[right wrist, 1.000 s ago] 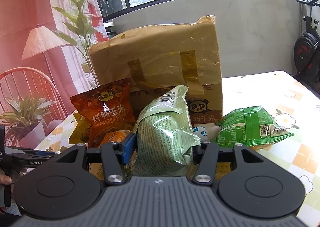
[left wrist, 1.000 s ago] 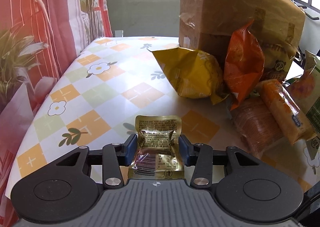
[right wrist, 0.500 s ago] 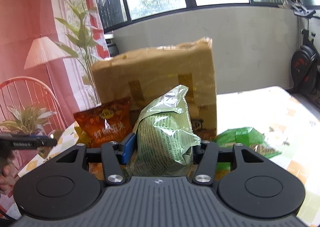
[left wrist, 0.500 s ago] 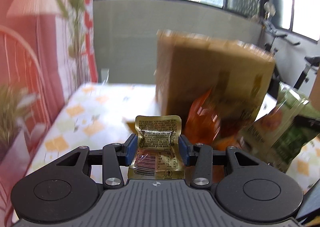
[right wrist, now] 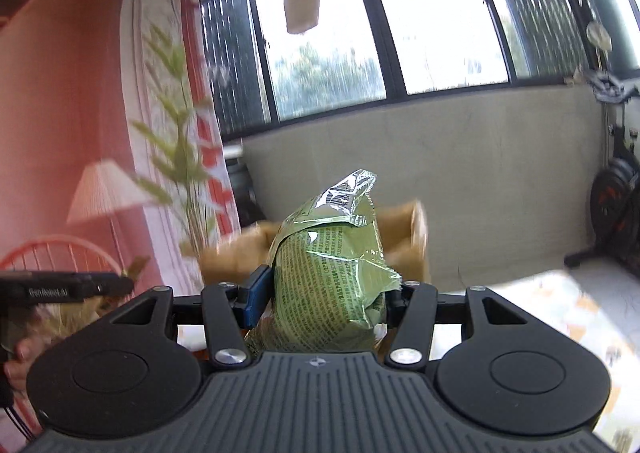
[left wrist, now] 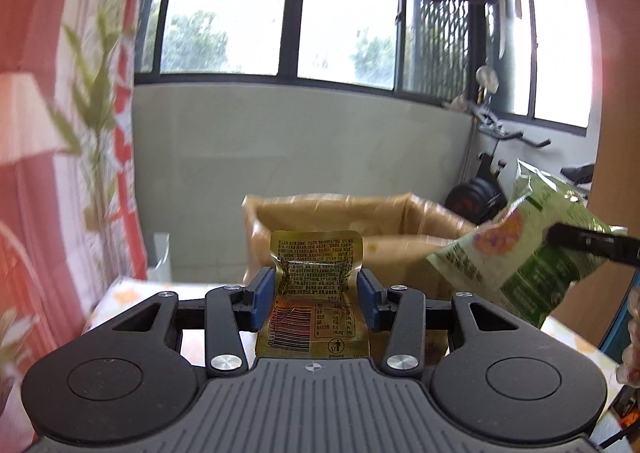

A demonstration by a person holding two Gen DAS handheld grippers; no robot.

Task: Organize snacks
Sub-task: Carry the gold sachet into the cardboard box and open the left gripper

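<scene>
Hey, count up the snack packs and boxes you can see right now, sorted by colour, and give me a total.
Gold snack packet, in the left gripper: 1
Green snack bag, in the right gripper: 1
Brown cardboard box, open top: 1
Total: 3

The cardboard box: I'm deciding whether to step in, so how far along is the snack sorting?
Done: nothing visibly packed; the cardboard box stands open, its contents hidden. In hand: left gripper clamps a gold snack packet, right gripper a green snack bag, both raised before the box. Left: dropping both in.
</scene>
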